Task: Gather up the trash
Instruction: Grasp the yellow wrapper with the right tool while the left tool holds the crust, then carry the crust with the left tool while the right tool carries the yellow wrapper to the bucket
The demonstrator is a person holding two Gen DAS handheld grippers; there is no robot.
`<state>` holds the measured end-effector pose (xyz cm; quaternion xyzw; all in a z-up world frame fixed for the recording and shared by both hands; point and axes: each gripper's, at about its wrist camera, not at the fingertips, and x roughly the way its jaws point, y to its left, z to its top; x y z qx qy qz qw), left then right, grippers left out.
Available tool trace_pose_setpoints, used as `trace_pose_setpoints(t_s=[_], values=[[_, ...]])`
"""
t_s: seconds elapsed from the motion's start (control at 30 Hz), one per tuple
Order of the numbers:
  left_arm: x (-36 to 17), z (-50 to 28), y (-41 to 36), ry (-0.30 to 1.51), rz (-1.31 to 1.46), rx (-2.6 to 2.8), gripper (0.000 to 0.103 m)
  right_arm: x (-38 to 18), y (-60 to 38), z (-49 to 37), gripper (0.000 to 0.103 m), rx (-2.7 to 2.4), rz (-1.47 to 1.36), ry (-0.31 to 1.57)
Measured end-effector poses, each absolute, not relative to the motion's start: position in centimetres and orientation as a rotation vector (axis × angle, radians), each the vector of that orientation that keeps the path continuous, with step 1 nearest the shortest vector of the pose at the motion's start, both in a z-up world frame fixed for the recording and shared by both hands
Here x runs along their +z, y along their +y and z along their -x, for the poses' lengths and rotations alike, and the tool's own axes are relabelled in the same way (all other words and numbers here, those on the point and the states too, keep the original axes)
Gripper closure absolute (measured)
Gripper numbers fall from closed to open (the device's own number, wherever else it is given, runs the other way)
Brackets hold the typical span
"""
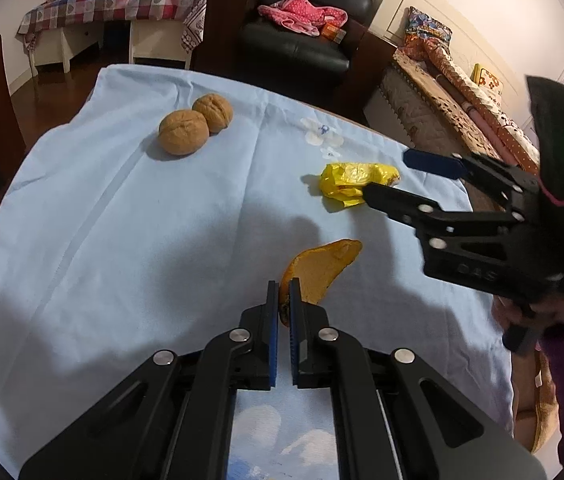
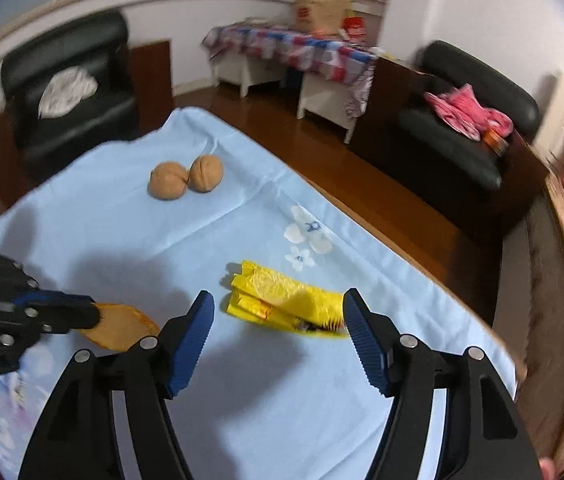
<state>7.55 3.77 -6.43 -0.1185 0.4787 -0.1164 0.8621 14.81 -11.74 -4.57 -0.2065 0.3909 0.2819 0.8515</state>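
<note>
An orange peel [image 1: 322, 272] lies on the light blue cloth [image 1: 122, 220]. My left gripper [image 1: 282, 292] is shut on the peel's near edge; the same grip shows in the right wrist view [image 2: 94, 314], with the peel [image 2: 122, 328] sticking out. A crumpled yellow wrapper [image 1: 350, 182] lies further right. My right gripper [image 2: 278, 312] is open, its jaws wide on either side of the wrapper [image 2: 282, 296], just above it. It also shows in the left wrist view [image 1: 386, 174].
Two walnuts [image 1: 194, 124] sit together at the far left of the cloth, also in the right wrist view [image 2: 186, 178]. The table's far edge [image 2: 362, 208] drops to a wooden floor. Black armchairs [image 1: 302, 20] and a bed [image 1: 462, 100] stand beyond.
</note>
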Motion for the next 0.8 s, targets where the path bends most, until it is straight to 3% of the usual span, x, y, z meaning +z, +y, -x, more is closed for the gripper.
trace_pose_setpoints(t_s=[0.13,0.2,0.23,0.27,0.37,0.8], values=[[-6.8,-7.7,3.9,1.02,0.255,-0.249,0.099,-6.4,-10.8,-16.1,0.037,0.591,0.535,0.857],[-6.9,-7.9,4.0,1.024,0.26,-0.25,0.099,-7.3,-10.7,-16.7,0.044,0.596,0.568,0.872],[-7.0,-8.0,4.0,1.024,0.262,-0.25,0.099,-7.3,-10.9,-17.0,0.052,0.61,0.55,0.871],[-7.0,-8.0,4.0,1.024,0.264,-0.25,0.099,-7.3,-11.0,-17.2,0.073,0.614,0.529,0.879],[-7.0,-8.1,3.9,1.026,0.264,-0.249,0.099,-6.7,-11.9,-17.9,0.093,0.622,0.421,0.901],[-5.7,-7.3,3.4,0.989,0.255,-0.27,0.099,-2.5,-17.6,-13.0,0.099,0.558,0.011,0.877]])
